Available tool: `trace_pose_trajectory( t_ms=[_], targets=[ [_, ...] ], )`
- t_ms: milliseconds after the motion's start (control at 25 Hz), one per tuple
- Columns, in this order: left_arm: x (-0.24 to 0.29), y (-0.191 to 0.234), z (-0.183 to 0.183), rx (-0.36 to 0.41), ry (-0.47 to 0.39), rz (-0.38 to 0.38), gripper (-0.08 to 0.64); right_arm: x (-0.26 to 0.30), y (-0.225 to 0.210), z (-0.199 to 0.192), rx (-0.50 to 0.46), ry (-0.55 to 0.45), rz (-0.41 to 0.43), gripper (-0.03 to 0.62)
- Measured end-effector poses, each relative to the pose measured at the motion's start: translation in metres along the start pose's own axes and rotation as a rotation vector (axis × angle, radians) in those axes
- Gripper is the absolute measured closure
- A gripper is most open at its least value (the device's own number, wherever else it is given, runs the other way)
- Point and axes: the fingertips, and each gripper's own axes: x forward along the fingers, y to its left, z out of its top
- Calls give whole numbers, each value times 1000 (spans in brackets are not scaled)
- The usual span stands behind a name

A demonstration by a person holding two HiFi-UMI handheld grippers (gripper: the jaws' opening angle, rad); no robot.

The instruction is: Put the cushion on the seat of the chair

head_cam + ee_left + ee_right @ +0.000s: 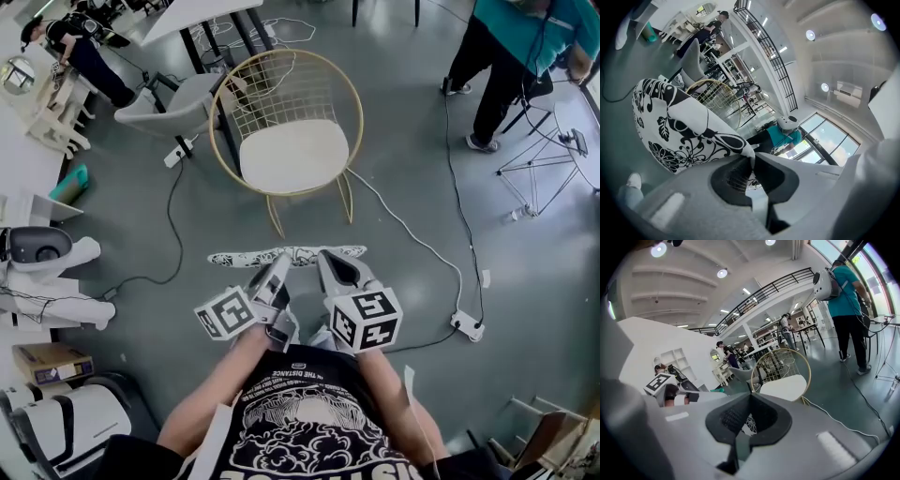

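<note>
The cushion point(286, 255), white with a black floral print, hangs edge-on in front of me, just short of the chair. My left gripper point(280, 262) is shut on its near edge, and my right gripper point(326, 260) is shut on the same edge beside it. In the left gripper view the cushion point(679, 126) spreads out to the left from the pinched jaws point(751, 155). Only a sliver of print point(749, 423) shows between the right gripper's shut jaws point(750, 398). The gold wire chair point(292, 122) with its white seat point(295, 155) stands ahead; the seat point(785, 386) is bare.
A person in a teal top point(511, 56) stands at the far right. A grey chair point(173, 103) and a table sit left of the gold chair. Cables cross the floor to a power strip point(466, 325). A wire stand point(544, 173) is at the right.
</note>
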Motion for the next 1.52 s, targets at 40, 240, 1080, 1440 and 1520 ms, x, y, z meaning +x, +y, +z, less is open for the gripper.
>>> trace_pose_trajectory(
  t_ms=[40,240,1080,1440,1520],
  targets=[
    [2,-1,1,-2,0,-1,545,0,-3,1,4,1,-1,592],
    [14,7,7,-14,-7,3,545,11,-10,-1,0,19,2,592],
    [129,32,94,-89,97,-81,545,121,-57,69,0,62,-92,592],
    [166,45,141,-117,137,-127,545,168,-63,94,-4,80,-148,592],
    [174,49,152,-111,142,-135,545,179,-60,99,-9,87,-153,592]
  ],
)
